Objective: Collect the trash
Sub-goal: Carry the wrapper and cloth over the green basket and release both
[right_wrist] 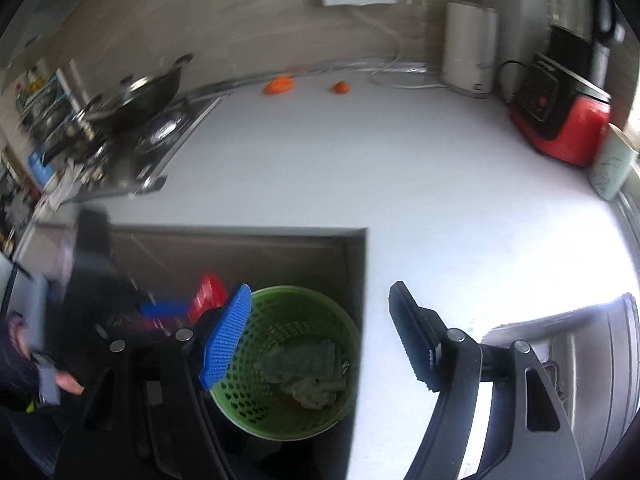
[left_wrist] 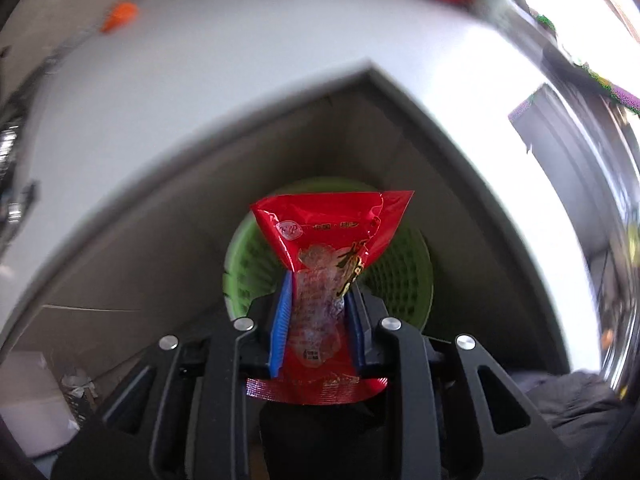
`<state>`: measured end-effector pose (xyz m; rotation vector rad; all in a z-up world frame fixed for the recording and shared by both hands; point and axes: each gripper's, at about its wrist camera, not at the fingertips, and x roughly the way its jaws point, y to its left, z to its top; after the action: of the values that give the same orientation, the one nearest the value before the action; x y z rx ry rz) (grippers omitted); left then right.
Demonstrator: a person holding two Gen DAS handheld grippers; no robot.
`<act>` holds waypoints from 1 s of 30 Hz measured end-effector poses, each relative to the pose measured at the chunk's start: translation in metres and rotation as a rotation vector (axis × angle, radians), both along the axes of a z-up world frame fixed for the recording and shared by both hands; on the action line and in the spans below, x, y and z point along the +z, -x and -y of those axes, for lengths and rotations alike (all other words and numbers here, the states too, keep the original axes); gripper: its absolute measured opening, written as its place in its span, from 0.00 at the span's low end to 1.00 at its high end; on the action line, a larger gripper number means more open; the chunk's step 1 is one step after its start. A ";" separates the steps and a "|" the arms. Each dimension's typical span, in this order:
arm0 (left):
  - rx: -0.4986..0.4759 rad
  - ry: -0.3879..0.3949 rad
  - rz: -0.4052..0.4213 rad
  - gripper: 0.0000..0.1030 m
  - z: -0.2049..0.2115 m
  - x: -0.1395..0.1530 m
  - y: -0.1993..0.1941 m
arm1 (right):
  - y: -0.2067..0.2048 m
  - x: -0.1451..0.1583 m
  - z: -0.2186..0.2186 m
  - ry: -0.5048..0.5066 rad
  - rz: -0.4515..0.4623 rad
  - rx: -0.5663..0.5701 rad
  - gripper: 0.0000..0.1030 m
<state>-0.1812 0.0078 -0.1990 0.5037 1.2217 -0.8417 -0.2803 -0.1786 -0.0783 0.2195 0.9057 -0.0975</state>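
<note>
Hanging over the round green plastic basket with holes [left_wrist: 400, 276], the shiny red snack bag with a see-through window [left_wrist: 332, 276] is pinched between the blue pads of the left gripper [left_wrist: 318, 300]. The bag points down at the basket, so it looks ready to be dropped in. The basket sits low on the floor, tucked into the corner under the white counter [left_wrist: 168, 100], which makes it easy to reach from above.

The right gripper [right_wrist: 326, 336] has its jaws wide apart with nothing between them. It hangs over the same basket, where some crumpled greenish paper trash [right_wrist: 308, 372] lies already.

Two small orange bits [right_wrist: 280, 85] sit far back on the counter (maybe peel, too blurry to say).

The bag has a small round logo and a few gold letters near the top, plus big gold writing lower down. It is too crumpled and blurry to read.
</note>
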 end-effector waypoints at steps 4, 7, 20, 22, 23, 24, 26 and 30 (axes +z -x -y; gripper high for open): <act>-0.061 -0.050 -0.063 0.25 0.018 -0.046 0.007 | 0.005 0.006 0.013 0.005 0.007 -0.038 0.70; -0.089 -0.076 -0.090 0.31 0.030 -0.073 0.009 | 0.009 0.007 0.018 0.009 0.004 -0.055 0.70; -0.094 -0.119 -0.083 0.72 0.042 -0.093 0.006 | 0.014 0.000 0.029 -0.004 -0.016 -0.059 0.70; -0.098 -0.119 -0.083 0.72 0.045 -0.092 0.004 | 0.013 -0.001 0.030 -0.006 -0.018 -0.060 0.70; -0.097 -0.119 -0.083 0.72 0.046 -0.091 0.003 | 0.012 -0.001 0.032 -0.006 -0.020 -0.059 0.70; -0.095 -0.117 -0.081 0.72 0.047 -0.091 0.003 | 0.011 -0.001 0.032 -0.006 -0.020 -0.058 0.70; -0.092 -0.110 -0.082 0.74 0.048 -0.088 0.001 | 0.010 -0.001 0.032 -0.006 -0.020 -0.055 0.70; -0.100 -0.111 -0.076 0.80 0.050 -0.087 -0.002 | 0.007 -0.001 0.030 -0.005 -0.021 -0.050 0.70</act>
<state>-0.1794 -0.0422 -0.2858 0.6314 1.3271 -0.8878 -0.2875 -0.2082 -0.0789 0.2468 0.9211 -0.1443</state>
